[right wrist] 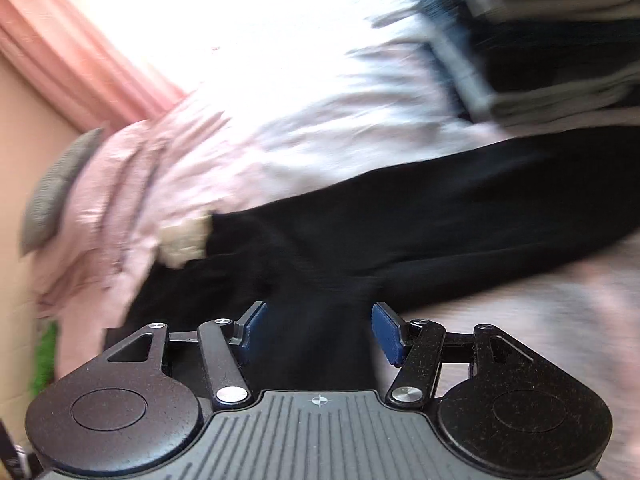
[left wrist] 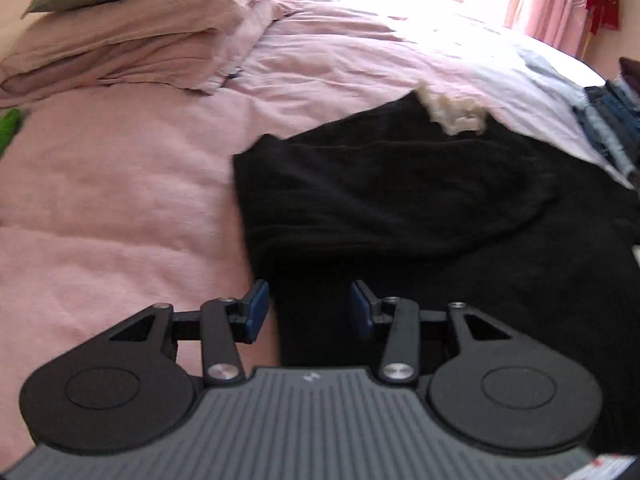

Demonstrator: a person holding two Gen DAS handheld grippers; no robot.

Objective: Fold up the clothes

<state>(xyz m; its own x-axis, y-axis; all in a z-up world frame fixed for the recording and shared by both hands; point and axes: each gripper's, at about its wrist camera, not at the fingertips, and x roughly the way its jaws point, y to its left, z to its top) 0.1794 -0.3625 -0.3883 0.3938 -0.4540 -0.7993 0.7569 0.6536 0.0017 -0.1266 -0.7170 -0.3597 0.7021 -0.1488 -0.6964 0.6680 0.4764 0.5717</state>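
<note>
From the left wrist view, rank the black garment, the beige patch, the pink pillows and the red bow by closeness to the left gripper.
1. Black garment, just ahead of the left gripper.
2. Beige patch, garment's far edge.
3. Pink pillows, upper left.
4. Red bow, far right, on the curtain.

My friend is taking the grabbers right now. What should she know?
Left tool: open, nothing held, hanging over the near left edge of the black garment.
Right tool: open and empty, also above the black garment; this view is blurred.
Where things are: the black garment lies spread on the pink bedcover, with a cream patch at its far edge. A stack of other clothes sits at the bed's right side.
Done: the garment looks partly folded, with one layer lying over another.
Left: probably grip an edge and finish folding.
</note>
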